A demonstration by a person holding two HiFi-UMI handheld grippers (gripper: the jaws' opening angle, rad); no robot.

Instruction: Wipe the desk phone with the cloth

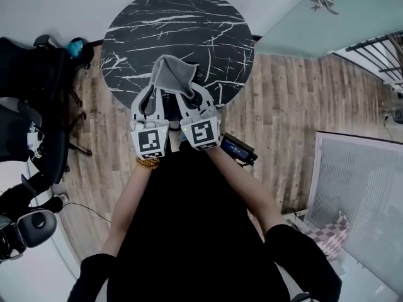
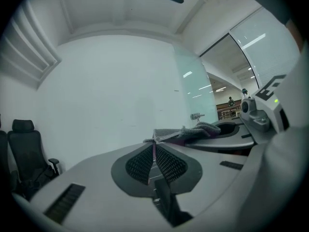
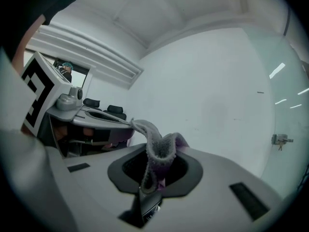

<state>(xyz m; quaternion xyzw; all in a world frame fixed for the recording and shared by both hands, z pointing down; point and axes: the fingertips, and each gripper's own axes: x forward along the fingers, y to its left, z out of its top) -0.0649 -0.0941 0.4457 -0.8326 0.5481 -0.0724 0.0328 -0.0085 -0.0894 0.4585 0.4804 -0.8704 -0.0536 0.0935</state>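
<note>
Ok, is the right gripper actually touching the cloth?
Touching. The right gripper view shows the cloth clamped between the shut jaws of the right gripper.

Bright, even, diffuse light fills the head view. Shadows are faint, and the dark marble tabletop (image 1: 189, 30) carries no hard glare. Straight lines bow toward the frame's edges, and the person's black clothing (image 1: 189, 231) at the bottom loses all detail. Both gripper views sit inside a round black vignette with a cool grey-green cast. White streaks of reflected light cross the glass wall (image 2: 231, 57) at the right of each. The right gripper (image 3: 155, 173) looks soft close to the lens, while the cloth (image 3: 161, 151) weave reads fairly crisp.
</note>
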